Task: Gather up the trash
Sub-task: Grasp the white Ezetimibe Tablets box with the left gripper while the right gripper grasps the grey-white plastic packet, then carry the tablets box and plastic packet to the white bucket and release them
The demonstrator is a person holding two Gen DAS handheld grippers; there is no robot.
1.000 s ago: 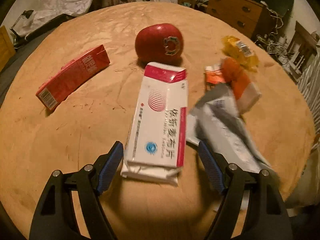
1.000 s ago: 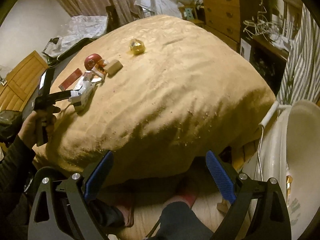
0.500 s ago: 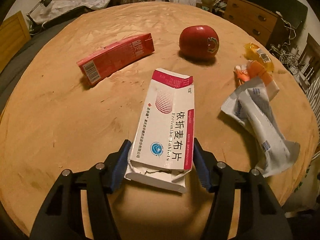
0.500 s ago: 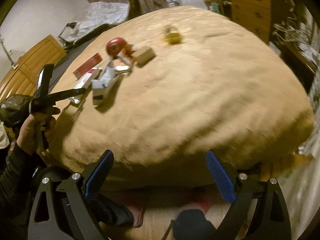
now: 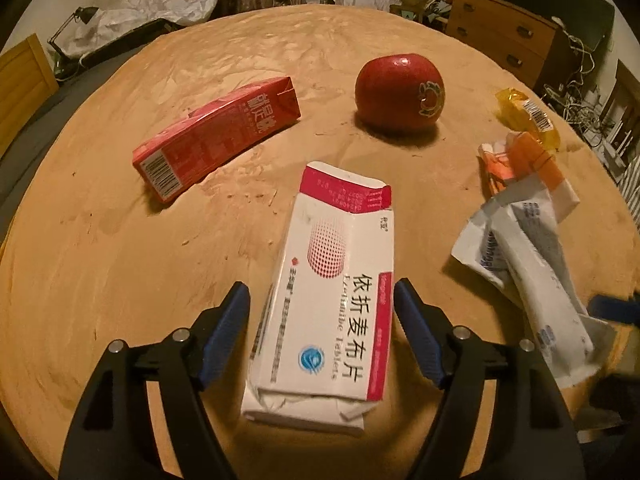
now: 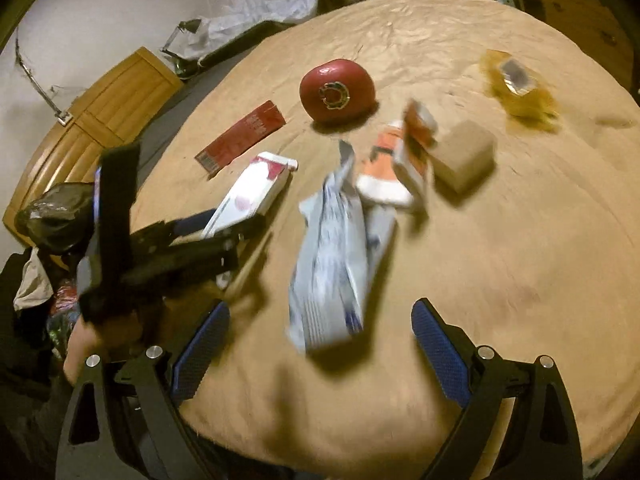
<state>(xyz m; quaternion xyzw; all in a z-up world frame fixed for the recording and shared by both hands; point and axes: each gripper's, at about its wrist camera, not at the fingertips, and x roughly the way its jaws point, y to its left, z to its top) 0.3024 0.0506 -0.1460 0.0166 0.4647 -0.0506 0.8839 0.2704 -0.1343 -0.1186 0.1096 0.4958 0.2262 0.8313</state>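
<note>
Left wrist view: my left tool [image 5: 322, 312] straddles the near half of the white pill box [image 5: 332, 288], its blue pads spread on either side with a gap at each long edge, so nothing is pinched yet. The box lies flat on the tan surface [image 5: 100, 280], its near flap torn and crumpled, its far flap open. Beyond it sit a red carton [image 5: 216, 132], an apple [image 5: 400, 92], a yellow wrapper [image 5: 528, 116], an orange packet [image 5: 520, 160] and a crumpled white pouch [image 5: 532, 268] to the right.

I judge the step in hand to be closing on the box. To do it well I should keep the pads level with its side walls, low against the surface, and squeeze across the narrow width where the card looks stiffest, not at the torn end, which I expect would collapse and slip. A gentle close should do; the box looks empty and light.

The right wrist view is blurred. My right tool [image 6: 320, 354] hangs spread and empty over the near end of the pouch [image 6: 332, 256], with a tan block [image 6: 464, 156] beyond. I would hold it off until the left grip is sure, so the two do not collide.
</note>
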